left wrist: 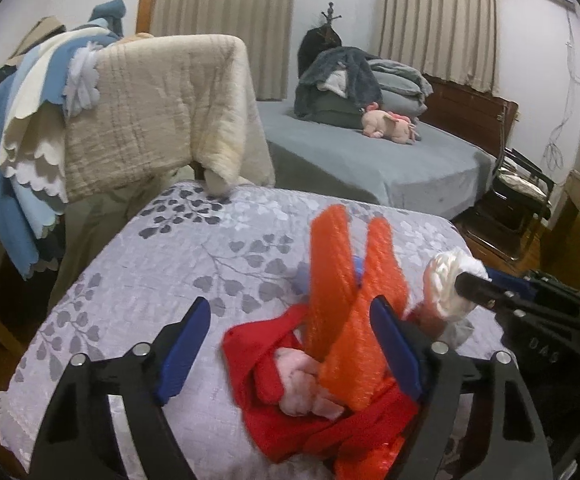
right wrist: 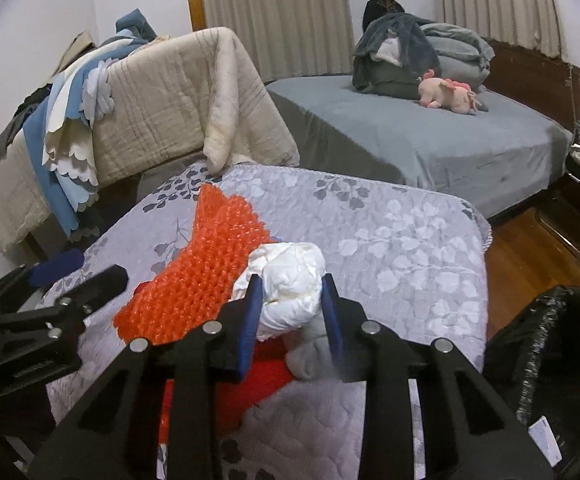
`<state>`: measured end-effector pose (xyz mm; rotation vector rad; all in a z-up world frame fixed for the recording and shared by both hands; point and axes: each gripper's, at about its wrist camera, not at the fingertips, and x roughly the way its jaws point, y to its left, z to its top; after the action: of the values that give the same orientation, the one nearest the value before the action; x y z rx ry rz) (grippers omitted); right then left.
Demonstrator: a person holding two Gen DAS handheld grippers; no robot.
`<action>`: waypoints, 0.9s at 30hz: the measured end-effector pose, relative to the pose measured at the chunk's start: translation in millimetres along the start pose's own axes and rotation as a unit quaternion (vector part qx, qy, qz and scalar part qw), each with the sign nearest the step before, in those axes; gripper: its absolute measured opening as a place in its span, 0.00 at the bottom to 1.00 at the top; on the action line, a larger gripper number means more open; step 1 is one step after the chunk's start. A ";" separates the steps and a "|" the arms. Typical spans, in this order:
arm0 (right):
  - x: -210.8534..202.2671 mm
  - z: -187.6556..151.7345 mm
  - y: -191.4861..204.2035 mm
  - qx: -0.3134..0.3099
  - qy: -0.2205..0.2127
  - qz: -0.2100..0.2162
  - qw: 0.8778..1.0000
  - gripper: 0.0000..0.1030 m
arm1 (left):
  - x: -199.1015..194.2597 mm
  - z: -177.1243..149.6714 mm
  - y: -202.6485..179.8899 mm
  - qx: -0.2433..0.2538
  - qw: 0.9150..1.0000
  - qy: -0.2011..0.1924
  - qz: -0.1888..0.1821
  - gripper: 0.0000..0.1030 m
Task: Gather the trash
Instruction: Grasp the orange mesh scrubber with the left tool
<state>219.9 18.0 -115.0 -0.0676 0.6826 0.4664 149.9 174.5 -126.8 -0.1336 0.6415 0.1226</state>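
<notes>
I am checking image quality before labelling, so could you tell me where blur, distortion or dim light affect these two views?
Left wrist view: strong fisheye bending with dark corners; the orange mesh and the right gripper are smeared. Right wrist view: the same bending; the white wad in the pads is fairly sharp, the left gripper soft, the black bag dim. Lighting is flat indoors.

The crumpled white paper wad [right wrist: 290,288] looks soft and matt. At its ten o'clock, the orange bubble-textured plastic sheet [right wrist: 206,272] shines, bumpy and glossy. The lilac quilted cloth cover with grey leaf print [right wrist: 402,264] is matt and stitched. At four o'clock, the black plastic bag [right wrist: 550,352] looks crinkled and shiny.
</notes>
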 end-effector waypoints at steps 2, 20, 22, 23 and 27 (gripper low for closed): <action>-5.0 -1.9 -3.0 -0.001 -0.003 -0.005 1.000 0.28 | 2.1 -1.3 -4.0 0.002 1.000 0.004 -0.005 0.78; -30.0 -11.8 -20.9 0.006 -0.008 -0.026 1.000 0.28 | 14.7 -6.7 -28.9 0.015 0.998 0.033 -0.061 0.14; -34.6 -10.6 -21.5 0.007 -0.013 -0.028 1.000 0.28 | 7.9 -3.2 -31.9 0.015 0.998 0.022 -0.062 0.14; -36.8 -10.0 -22.0 0.007 -0.014 -0.029 0.999 0.28 | 4.9 -1.1 -33.8 0.017 0.998 0.017 -0.063 0.14; -47.3 -7.4 -25.4 0.009 -0.022 -0.033 0.999 0.28 | -5.6 6.9 -42.5 0.023 0.997 0.002 -0.073 0.14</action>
<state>194.5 -24.9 -93.7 -0.0623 0.6392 0.3977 156.1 133.4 -114.3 -0.1358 0.6363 -0.0327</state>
